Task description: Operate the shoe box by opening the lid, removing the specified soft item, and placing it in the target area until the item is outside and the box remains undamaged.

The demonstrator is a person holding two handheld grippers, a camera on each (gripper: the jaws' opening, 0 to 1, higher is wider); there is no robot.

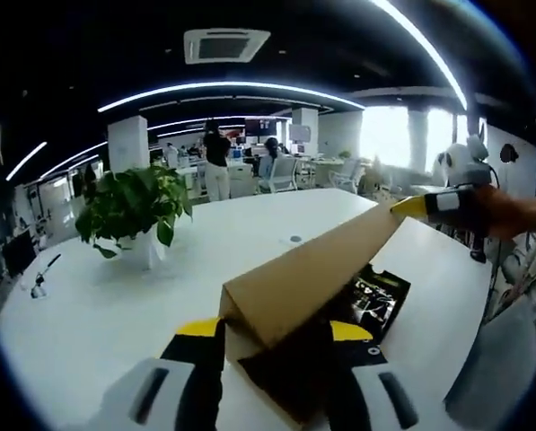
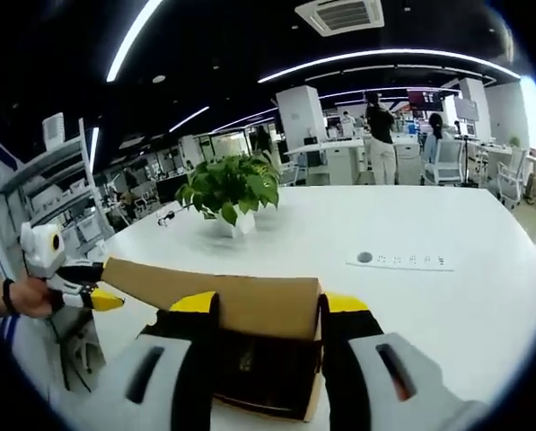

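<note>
A brown cardboard shoe box lid (image 1: 312,269) is raised at a slant over the box on the white table (image 1: 115,305). My left gripper (image 1: 275,329) is open, its yellow-tipped jaws standing wide on either side of the lid's near corner. At the lid's far end is my right gripper (image 1: 420,206), held by a hand. In the right gripper view the lid (image 2: 250,305) spans between the wide, open jaws of my right gripper (image 2: 268,303), and my left gripper (image 2: 92,296) touches its far left end. A dark soft item with white print (image 1: 380,301) lies inside the box (image 2: 268,368).
A potted green plant (image 1: 133,211) (image 2: 232,193) stands on the table beyond the box. A round cable port (image 2: 364,258) and a printed strip lie to the right. Chairs, desks and standing people are far behind. A shelf unit (image 2: 52,189) stands at the left.
</note>
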